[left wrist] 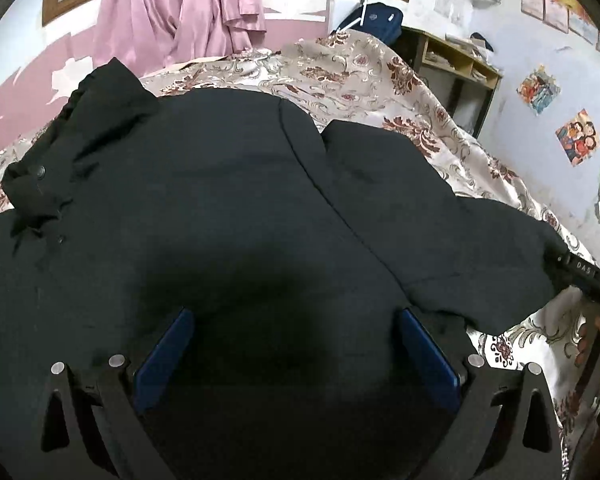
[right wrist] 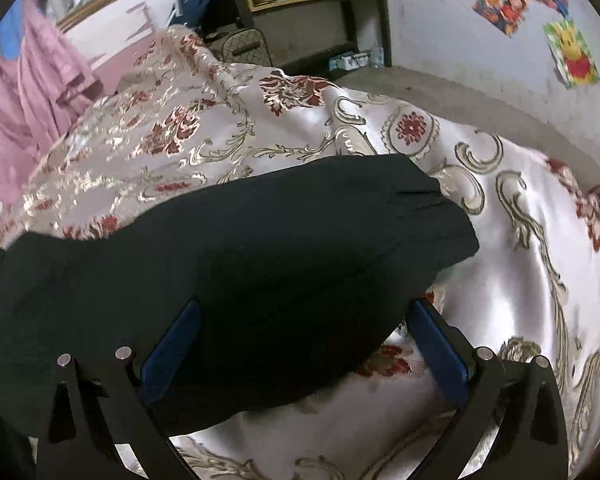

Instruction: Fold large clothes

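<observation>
The black coat [left wrist: 220, 200] lies spread across the bed [left wrist: 380, 80], on its floral bedspread, one sleeve [right wrist: 300, 232] stretched out sideways from the body toward the bed's edge. The left gripper [left wrist: 296, 344] hangs over the coat's body with its blue pads wide apart and nothing between them; the right gripper [right wrist: 304, 336] is equally wide open, straddling the sleeve near its cuff without clamping it. The padded cloth looks thick and slippery, so a shallow pinch could catch only the top layer and let the sleeve slide free mid-fold. A low grab beside the sleeve might also snag the bedspread and drag it along.
</observation>
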Tool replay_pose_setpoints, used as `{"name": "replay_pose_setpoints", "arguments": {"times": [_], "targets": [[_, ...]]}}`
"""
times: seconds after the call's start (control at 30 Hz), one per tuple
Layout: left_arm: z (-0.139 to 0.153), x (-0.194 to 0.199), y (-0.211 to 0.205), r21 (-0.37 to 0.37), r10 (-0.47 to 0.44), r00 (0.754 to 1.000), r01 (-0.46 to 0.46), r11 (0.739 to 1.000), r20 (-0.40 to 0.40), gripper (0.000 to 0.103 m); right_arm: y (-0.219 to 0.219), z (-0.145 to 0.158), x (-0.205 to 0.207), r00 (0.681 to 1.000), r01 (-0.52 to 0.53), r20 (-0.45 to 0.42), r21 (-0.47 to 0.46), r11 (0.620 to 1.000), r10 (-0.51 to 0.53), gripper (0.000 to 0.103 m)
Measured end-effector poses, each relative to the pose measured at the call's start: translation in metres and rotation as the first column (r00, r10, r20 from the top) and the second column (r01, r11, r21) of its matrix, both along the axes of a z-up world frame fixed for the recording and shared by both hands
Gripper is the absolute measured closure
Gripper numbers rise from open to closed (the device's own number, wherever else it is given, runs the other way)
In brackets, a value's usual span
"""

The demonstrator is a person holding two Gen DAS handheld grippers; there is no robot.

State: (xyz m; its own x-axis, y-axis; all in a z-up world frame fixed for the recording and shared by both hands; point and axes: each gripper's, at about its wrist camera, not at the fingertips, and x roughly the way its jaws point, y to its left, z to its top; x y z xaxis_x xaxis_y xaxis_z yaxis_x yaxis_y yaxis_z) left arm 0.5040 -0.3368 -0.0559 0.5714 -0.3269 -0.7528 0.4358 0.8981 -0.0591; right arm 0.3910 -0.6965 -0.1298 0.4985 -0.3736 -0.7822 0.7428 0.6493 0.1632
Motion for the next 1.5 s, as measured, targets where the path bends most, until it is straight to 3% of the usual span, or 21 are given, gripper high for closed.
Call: {"name": "replay_pose_setpoints", "arguments": {"times": [0.2,0.27,0.43,0.53,0.63,0.8,0.9,1.0,1.17,1.33,1.5], "targets": [[-0.009,-0.004,-0.002,0.018,0.005,0.999,-0.006,1.0,0.034,0.0,-0.001,0.0,-0.006,0.999,0.016,0.036,-0.003,1.0,-0.016,0.001],[-0.011,-0.004,-0.002,0.016,0.004,0.999,-0.004,1.0,0.039,0.0,0.001,0.001,-0.006,1.0,-0.002,0.031,-0.017,1.0,0.003,0.007],[-0.013,-0.003,-0.001,-0.002,0.002,0.999,-0.002,1.0,0.04,0.0,0.006,0.007,-0.007,0.996,-0.043,0.076,0.01,0.999,0.042,0.069],[-0.003,-0.002,0.01,-0.049,0.015,1.0,-0.014,0.999,0.018,0.0,0.012,0.027,-0.006,0.99,-0.066,0.126,0.026,0.997,0.062,0.092],[0.012,-0.007,0.029,-0.06,0.08,0.997,-0.079,0.995,0.013,0.0,0.031,0.064,-0.003,0.978,-0.106,0.178,-0.016,0.994,0.107,0.093],[0.035,-0.019,0.082,-0.068,0.126,0.992,-0.125,0.99,0.007,0.0,0.094,0.14,0.014,0.932,-0.23,0.24,-0.192,0.954,0.273,0.093],[0.051,-0.033,0.131,-0.077,0.188,0.979,-0.181,0.98,0.082,0.0,0.157,0.179,0.037,0.88,-0.363,0.197,-0.31,0.879,0.432,0.093],[0.059,-0.05,0.181,-0.066,0.232,0.962,-0.224,0.972,0.144,0.0,0.215,0.197,0.055,0.828,-0.462,0.132,-0.389,0.797,0.545,0.093],[0.071,-0.071,0.263,-0.05,0.29,0.946,-0.286,0.957,0.145,0.0,0.327,0.212,0.076,0.688,-0.623,0.063,-0.46,0.633,0.723,0.093],[0.075,-0.087,0.337,-0.081,0.384,0.919,-0.378,0.922,0.091,0.0,0.423,0.195,0.08,0.565,-0.733,0.026,-0.443,0.516,0.824,0.093],[0.07,-0.09,0.396,-0.079,0.495,0.867,-0.49,0.868,0.056,0.0,0.499,0.161,0.07,0.439,-0.833,-0.002,-0.377,0.405,0.899,0.093]]}}
